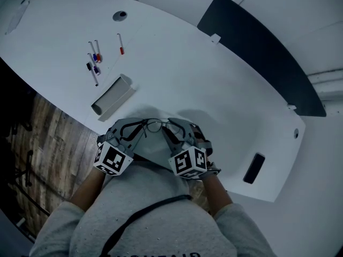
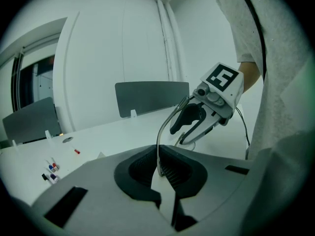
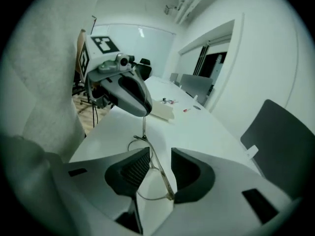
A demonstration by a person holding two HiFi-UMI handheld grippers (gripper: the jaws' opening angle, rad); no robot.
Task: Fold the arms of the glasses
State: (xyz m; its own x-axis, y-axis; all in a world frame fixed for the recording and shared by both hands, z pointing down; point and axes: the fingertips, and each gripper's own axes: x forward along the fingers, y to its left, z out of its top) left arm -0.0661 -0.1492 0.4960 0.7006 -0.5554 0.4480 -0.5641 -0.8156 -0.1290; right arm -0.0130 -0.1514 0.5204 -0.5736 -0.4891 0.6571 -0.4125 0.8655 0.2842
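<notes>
A thin wire-framed pair of glasses [image 1: 155, 125] hangs just above the white table [image 1: 214, 90], close to its near edge, between my two grippers. The left gripper [image 1: 140, 128] is shut on one thin arm of the glasses [image 2: 158, 146]; in the left gripper view that arm rises from the closed pads of the left gripper [image 2: 160, 165] toward the right gripper [image 2: 197, 119]. The right gripper [image 3: 156, 168] stands open. The glasses' wire frame [image 3: 147, 148] runs through the gap between its jaws, unpressed, and a lens rim curves below. The left gripper [image 3: 128, 90] shows beyond it.
A grey open tray [image 1: 112, 98] lies on the table beyond the grippers, with several markers [image 1: 94, 58] farther back. A black phone-like slab [image 1: 253, 168] lies at the right near the table edge. A dark chair back [image 1: 262, 52] stands behind the table. Wooden floor [image 1: 48, 138] shows at left.
</notes>
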